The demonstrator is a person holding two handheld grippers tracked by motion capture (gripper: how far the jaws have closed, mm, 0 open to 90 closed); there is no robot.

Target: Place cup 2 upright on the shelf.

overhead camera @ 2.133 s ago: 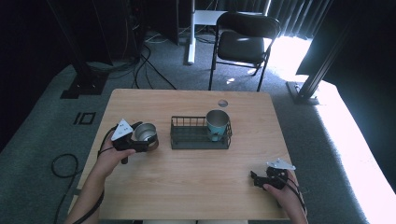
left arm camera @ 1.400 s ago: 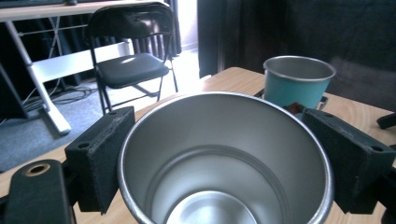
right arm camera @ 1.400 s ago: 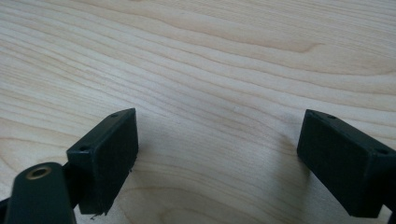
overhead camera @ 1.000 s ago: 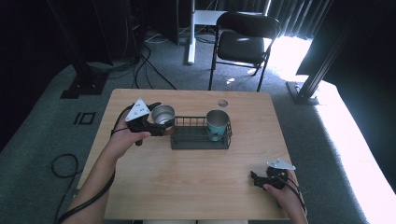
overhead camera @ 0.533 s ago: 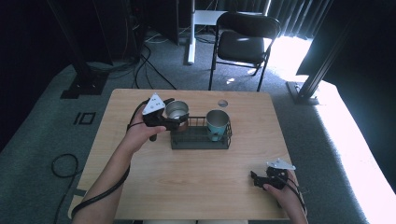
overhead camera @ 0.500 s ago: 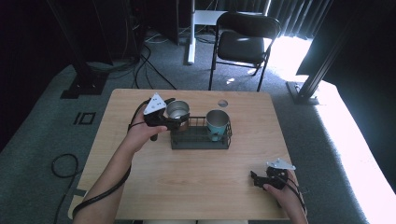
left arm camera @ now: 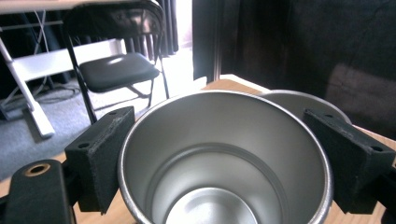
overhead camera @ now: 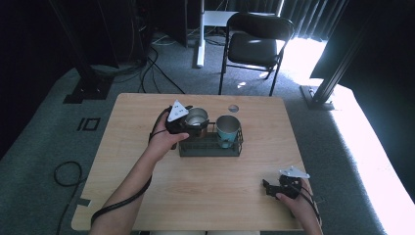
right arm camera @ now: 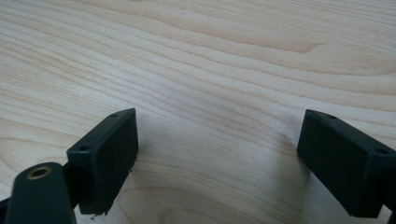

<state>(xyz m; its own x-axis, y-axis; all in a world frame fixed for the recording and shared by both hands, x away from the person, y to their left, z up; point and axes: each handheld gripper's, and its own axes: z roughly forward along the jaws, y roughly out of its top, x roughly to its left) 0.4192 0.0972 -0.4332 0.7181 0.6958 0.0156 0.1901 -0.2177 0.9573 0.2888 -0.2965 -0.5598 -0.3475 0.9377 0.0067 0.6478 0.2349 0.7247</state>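
Observation:
My left gripper [overhead camera: 192,123] is shut on a silver metal cup [overhead camera: 196,117], holding it upright over the left end of a dark wire rack [overhead camera: 210,145]. In the left gripper view the silver metal cup [left arm camera: 224,158] sits between both pads [left arm camera: 100,156], its empty inside showing. A teal cup [overhead camera: 227,128] stands in the rack's right half, and its rim [left arm camera: 303,100] peeks out behind the silver one. My right gripper [overhead camera: 272,188] rests open near the table's front right; in its own view the right gripper [right arm camera: 233,161] has only bare wood between its jaws.
The wooden table [overhead camera: 147,196] has a small round grommet [overhead camera: 233,107] near its far edge. A black folding chair [overhead camera: 257,44] stands beyond the table, a white desk leg [overhead camera: 200,34] beside it. Cables lie on the grey carpet at the left.
My left gripper has carried the silver cup from the table's left side rightward and away from me, to above the rack's left end. The right gripper has stayed still.

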